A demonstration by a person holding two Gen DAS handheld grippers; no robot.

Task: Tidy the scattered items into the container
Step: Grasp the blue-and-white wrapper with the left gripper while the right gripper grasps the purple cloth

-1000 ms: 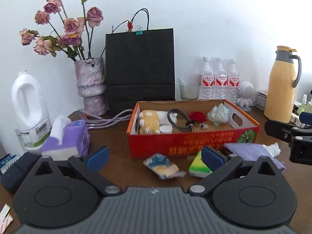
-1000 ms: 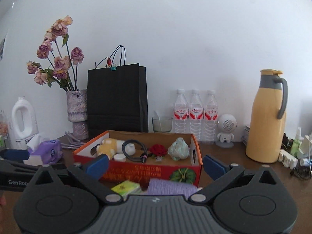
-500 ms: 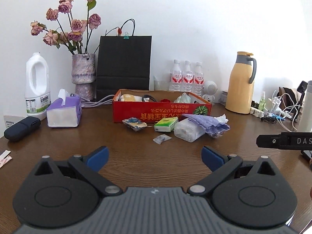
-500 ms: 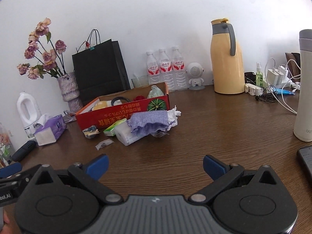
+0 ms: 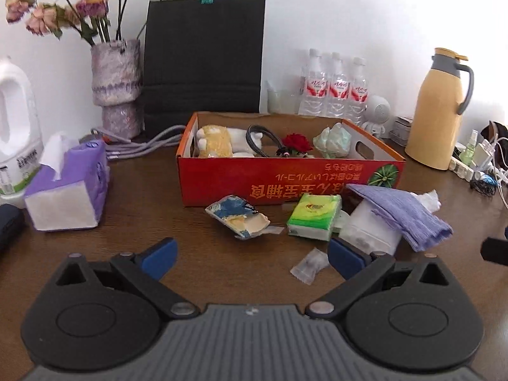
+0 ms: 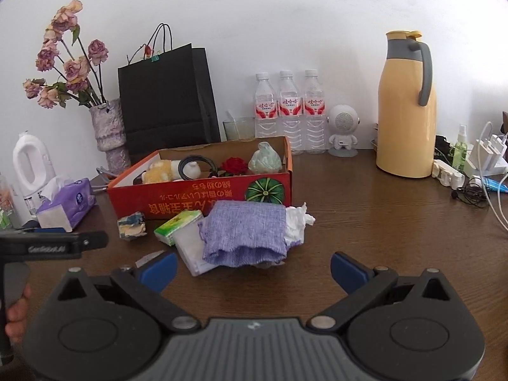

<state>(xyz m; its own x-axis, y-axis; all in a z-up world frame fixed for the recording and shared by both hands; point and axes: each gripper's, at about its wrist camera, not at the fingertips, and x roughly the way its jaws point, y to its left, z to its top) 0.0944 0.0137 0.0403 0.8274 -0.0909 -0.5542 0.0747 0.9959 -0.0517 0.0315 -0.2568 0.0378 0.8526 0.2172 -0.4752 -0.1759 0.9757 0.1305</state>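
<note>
I have both tools hanging over the near part of the brown table [image 5: 133, 190], and each one is released with nothing between its fingers: the left gripper [image 5: 250, 255] gapes wide, and so does the right gripper [image 6: 253, 267]. The red cardboard box [image 5: 285, 184] sits toward the far middle of the table, with a plush toy [image 5: 216, 141], a black cable [image 5: 263, 133], a red flower [image 5: 297, 143] and a pale green crumpled wad [image 5: 331, 138] already inside. The loose things lie on the table just near of the box: a torn blue and yellow wrapper [image 5: 238, 216], a green tissue pack [image 5: 314, 216], a small clear sachet [image 5: 309, 265], and a clear plastic case [image 6: 190, 247] partly under a purple cloth [image 6: 244, 231] with white crumpled paper [image 6: 297, 219] at its right. A purple tissue box [image 5: 68, 184] stands to the left.
</note>
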